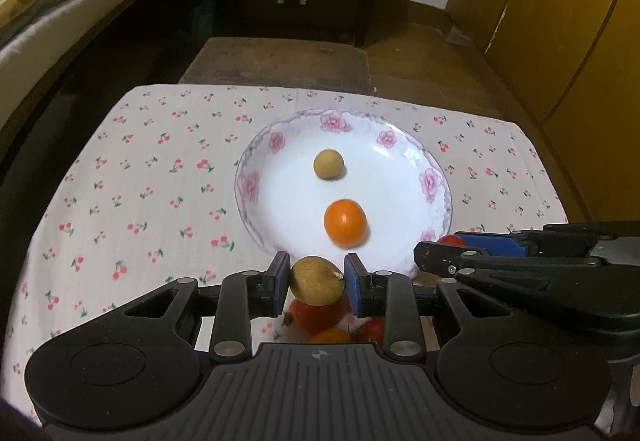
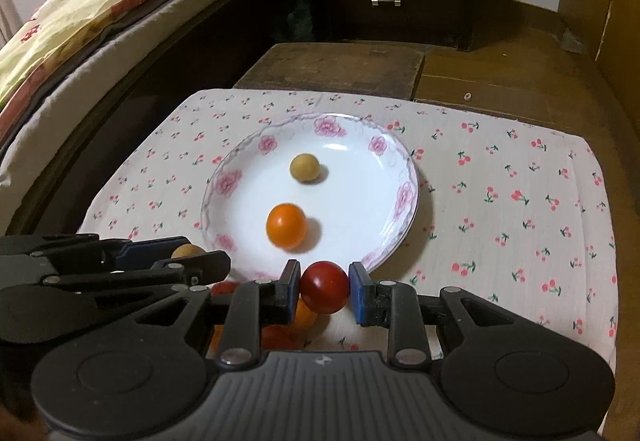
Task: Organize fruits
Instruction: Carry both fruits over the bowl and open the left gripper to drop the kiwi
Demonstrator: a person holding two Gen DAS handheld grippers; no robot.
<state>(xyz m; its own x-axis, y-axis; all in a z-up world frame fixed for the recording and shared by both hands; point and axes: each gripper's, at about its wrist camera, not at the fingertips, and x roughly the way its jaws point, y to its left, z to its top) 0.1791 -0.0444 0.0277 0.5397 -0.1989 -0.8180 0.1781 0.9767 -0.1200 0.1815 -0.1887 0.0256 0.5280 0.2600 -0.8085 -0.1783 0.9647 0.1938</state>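
While the left gripper (image 1: 317, 283) clamps a tan fruit (image 1: 316, 281), the right gripper (image 2: 324, 291) pinches a red tomato (image 2: 324, 292), both near the floral plate (image 2: 408, 197).

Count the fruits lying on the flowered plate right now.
2: a tan fruit toward the plate's far side and an orange fruit nearer the grippers. None seems hidden there.

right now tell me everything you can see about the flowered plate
The flowered plate is round, shallow and glossy white, ceramic by its look, with pink blossoms and grey scrollwork around its rim. It lies flat on the cherry-print cloth. Two fruits sit apart inside it: a small tan fruit toward the far side and an orange fruit nearer the middle. Light glints off the far inner wall. Neither hand-held gripper seems to touch it.
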